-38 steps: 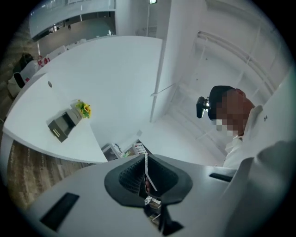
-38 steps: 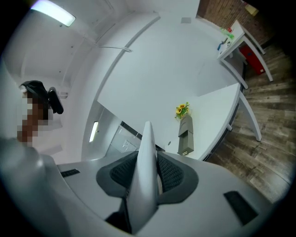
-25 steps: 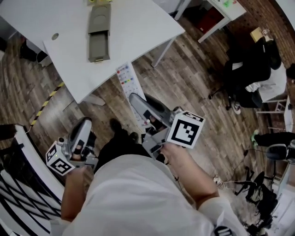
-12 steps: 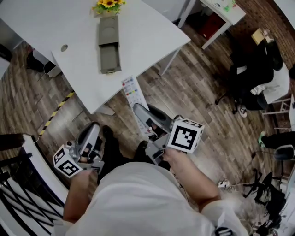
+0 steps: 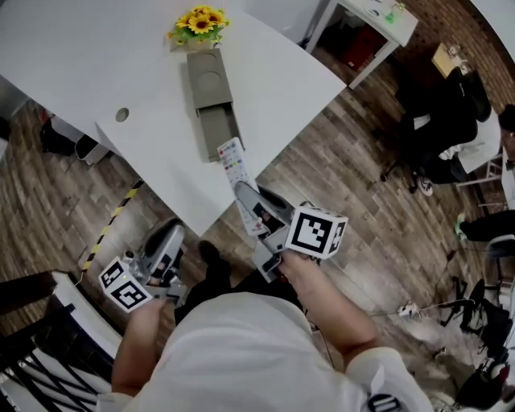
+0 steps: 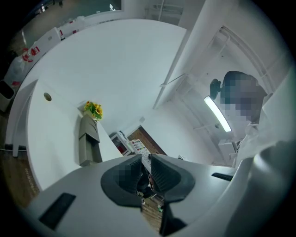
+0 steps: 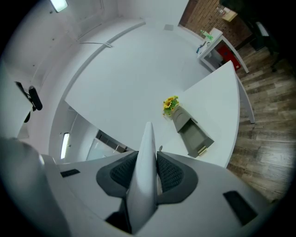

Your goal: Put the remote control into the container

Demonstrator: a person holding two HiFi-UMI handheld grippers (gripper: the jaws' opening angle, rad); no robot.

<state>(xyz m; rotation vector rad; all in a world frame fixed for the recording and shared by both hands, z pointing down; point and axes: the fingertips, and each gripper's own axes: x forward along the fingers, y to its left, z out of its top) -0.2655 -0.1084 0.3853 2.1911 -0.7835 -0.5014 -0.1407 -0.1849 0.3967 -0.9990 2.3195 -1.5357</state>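
White and slim, the remote control [image 5: 232, 163] is gripped edge-on between the fingers of the right gripper [image 5: 248, 197], which are closed on its lower part. Its buttoned end is carried out beyond the fingertips, over the near edge of the white table [image 5: 72, 56]. The grey container [image 5: 212, 92] is seen lying on the table ahead of those fingertips, with its open tray end turned toward them. The remote's tip is seen close beside that end, and whether the two touch cannot be told. A small bunch of sunflowers [image 5: 199, 22] is set at the container's far end, farthest from the fingers. The left gripper [image 5: 169, 240] is held lower and off the table's edge, above the wooden floor [image 5: 354, 153]. Its fingers are drawn together with nothing caught between them, and the container is well ahead of them.
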